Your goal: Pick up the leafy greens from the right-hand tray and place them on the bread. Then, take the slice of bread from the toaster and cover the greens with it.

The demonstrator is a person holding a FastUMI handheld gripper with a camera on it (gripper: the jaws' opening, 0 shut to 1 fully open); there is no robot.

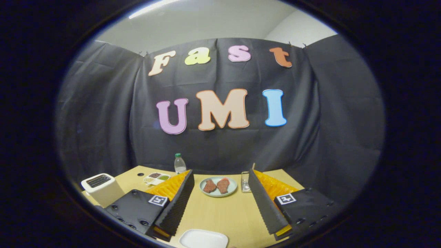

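Note:
My gripper (220, 172) is open and holds nothing, raised above a wooden table (220, 213). A white toaster (101, 187) stands at the table's left corner, outside the left finger; its top slot looks dark and I cannot tell what is in it. Close below the gripper, between the finger bases, lies a white rectangular tray (203, 238), partly cut off. Just ahead of the fingertips sits a pale round plate (218, 186) with two reddish-brown pieces on it.
A small sectioned dish (156, 178) with dark and green fillings lies behind the left finger. A clear bottle with a green cap (179, 164) stands at the back edge. A small clear object (245, 182) stands right of the plate.

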